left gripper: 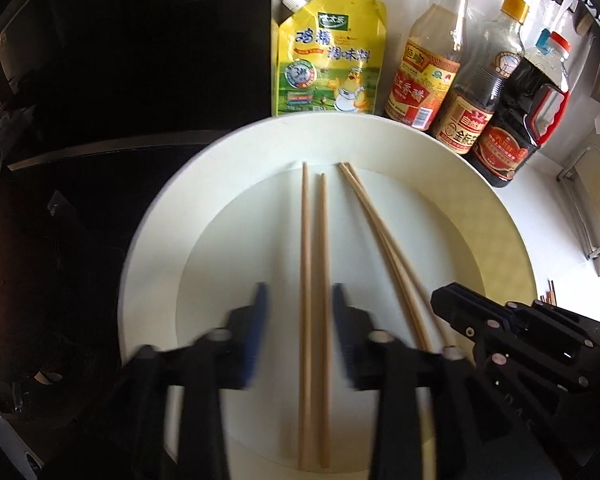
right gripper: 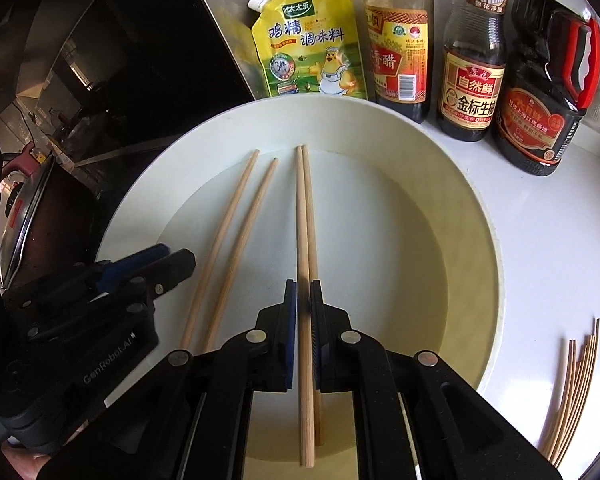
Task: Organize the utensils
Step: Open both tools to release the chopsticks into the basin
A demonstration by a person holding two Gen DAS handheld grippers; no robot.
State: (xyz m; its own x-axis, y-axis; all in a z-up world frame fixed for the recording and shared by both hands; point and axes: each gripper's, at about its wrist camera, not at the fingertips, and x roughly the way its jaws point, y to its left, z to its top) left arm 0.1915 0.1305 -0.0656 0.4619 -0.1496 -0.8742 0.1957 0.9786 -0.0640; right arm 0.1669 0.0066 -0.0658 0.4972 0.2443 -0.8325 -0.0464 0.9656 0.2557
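Note:
Two pairs of wooden chopsticks lie in a large white bowl (left gripper: 160,248) (right gripper: 476,208). My left gripper (left gripper: 300,304) is open, its blue-padded fingers straddling the left pair (left gripper: 314,240) just above the bowl's floor. My right gripper (right gripper: 303,292) is shut on the right pair (right gripper: 306,216), which points away towards the bottles. The left pair also shows in the right wrist view (right gripper: 236,224), and the right pair in the left wrist view (left gripper: 376,224). Each gripper's black body appears in the other's view (left gripper: 512,332) (right gripper: 100,296).
Behind the bowl stand a yellow seasoning pouch (left gripper: 328,56) (right gripper: 312,40), a vinegar bottle (right gripper: 396,40), a soy sauce bottle (right gripper: 472,64) and a dark jug with a red handle (right gripper: 548,96). Several more chopsticks (right gripper: 576,392) lie on the white counter at right. A black stovetop (left gripper: 100,80) is at left.

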